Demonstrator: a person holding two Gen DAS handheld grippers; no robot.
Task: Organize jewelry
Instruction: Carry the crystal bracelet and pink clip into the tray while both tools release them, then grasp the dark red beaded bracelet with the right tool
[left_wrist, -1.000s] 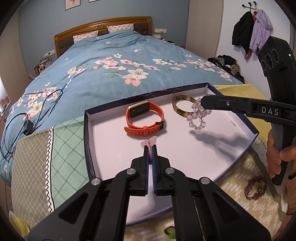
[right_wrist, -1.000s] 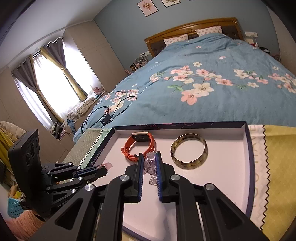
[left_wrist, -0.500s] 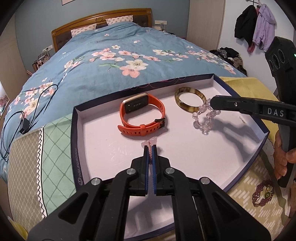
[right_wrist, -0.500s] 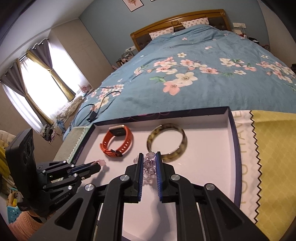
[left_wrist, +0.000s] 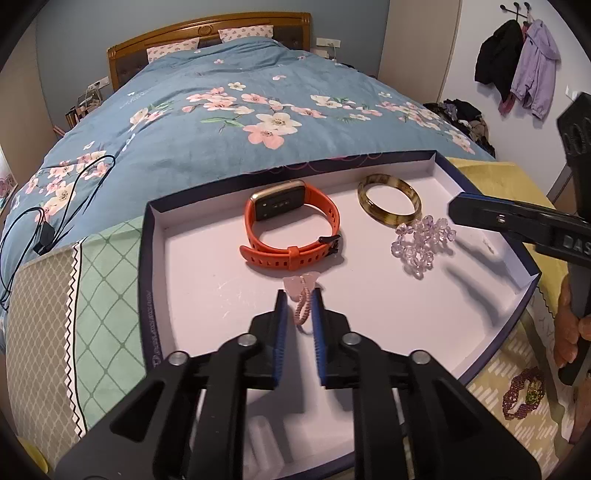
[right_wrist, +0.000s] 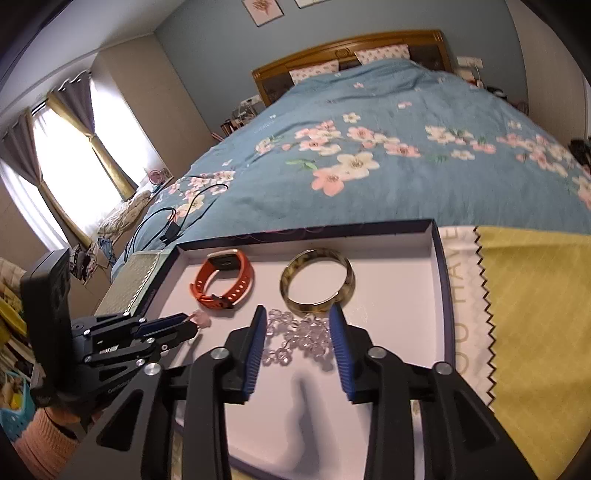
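Both grippers' jaws gape over the white tray (left_wrist: 207, 266) beside the floral bed (left_wrist: 236, 122).

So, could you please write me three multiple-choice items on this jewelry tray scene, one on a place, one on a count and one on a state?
1. Where does the clear crystal bead bracelet lie?
A. on the flowered bedspread
B. in the white-lined tray, next to the mottled horn-coloured bangle
C. on the yellow cloth

2. How many pieces of jewelry lie inside the tray?
A. two
B. four
C. six

3. How does the right gripper stand?
A. open, bead bracelet released
C. shut on the bangle
B. shut on the orange-strapped watch

Answers: 1 B, the beads rest on the tray floor beside the bangle. 2 B, watch, bangle, bead bracelet and the pink braided butterfly bracelet between the open left gripper fingers. 3 A, the blue pads stand wide apart with the beads lying loose on the tray between them.
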